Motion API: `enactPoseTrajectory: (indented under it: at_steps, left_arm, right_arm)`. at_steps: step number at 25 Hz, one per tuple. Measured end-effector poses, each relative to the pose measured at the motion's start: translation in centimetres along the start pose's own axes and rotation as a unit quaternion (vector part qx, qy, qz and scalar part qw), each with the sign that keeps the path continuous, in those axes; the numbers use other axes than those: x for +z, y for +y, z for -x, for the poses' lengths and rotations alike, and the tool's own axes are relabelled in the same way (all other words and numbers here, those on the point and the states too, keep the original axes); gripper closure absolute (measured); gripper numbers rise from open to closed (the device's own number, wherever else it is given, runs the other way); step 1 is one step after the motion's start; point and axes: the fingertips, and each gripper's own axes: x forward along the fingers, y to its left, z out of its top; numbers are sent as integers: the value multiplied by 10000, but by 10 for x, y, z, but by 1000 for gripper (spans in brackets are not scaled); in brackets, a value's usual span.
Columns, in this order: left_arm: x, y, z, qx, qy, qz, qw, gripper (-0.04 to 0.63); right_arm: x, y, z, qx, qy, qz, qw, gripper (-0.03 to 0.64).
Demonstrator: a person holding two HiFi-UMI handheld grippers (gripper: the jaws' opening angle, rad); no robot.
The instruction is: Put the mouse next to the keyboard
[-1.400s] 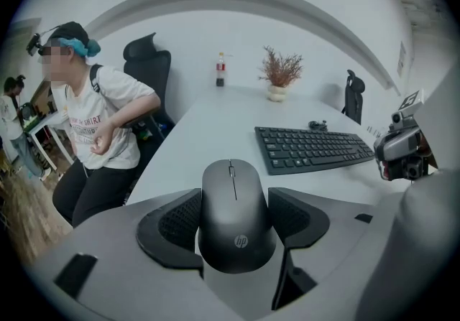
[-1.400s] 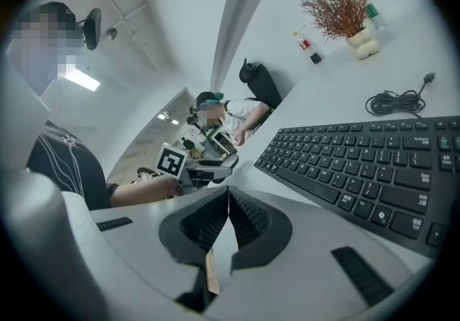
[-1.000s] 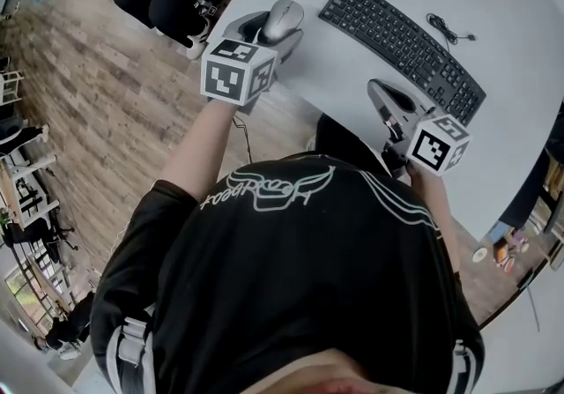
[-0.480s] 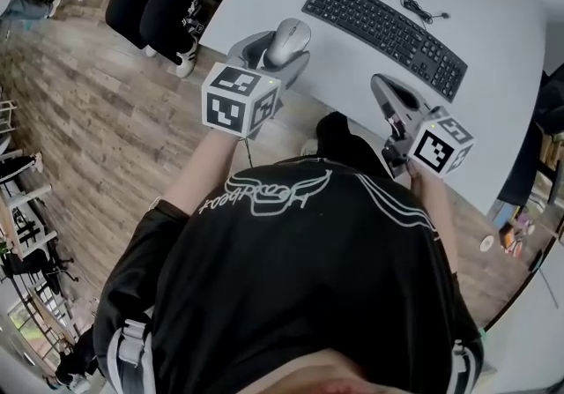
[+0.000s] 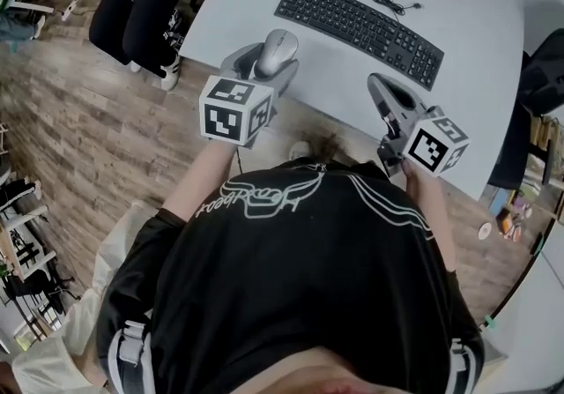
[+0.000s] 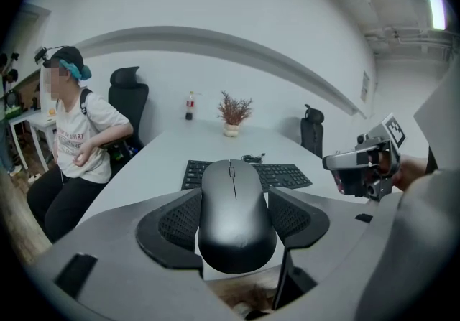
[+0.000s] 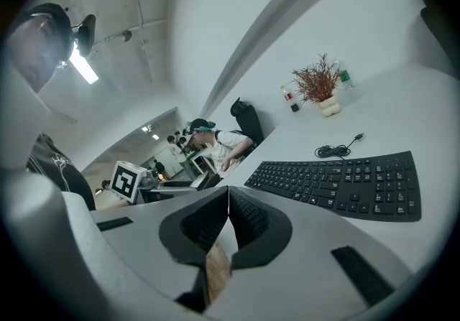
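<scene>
Between the left tongs [image 6: 236, 196] sits the gripped mouse [image 6: 236, 222]; right tongs [image 7: 228, 220] clenched empty.

Wears a black short-sleeved T-shirt [image 5: 300, 278] with a white outline print [image 5: 264, 194] and curved white lines across the back; grey straps [image 5: 132, 350] with buckles at both shoulders. Grey moulded left gripper [image 5: 269, 55] and right gripper [image 5: 381, 84], black dimpled pads [image 6: 180, 220], each topped by a white cube [image 5: 234, 110] with black square markers.
</scene>
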Motion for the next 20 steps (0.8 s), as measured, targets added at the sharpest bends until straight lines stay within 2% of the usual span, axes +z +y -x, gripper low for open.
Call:
enactPoseTrajectory:
  at_steps: [9,20]
  left_arm:
    - [7,-74,-38,24,140,112,9998,296]
    - [13,-198,-90,-102,329,7,9994,296]
  right_arm:
    - [2,-53,70,20,-23,-171,9998,608]
    - [-4,-125,178,-42,-47,-415,9991,608]
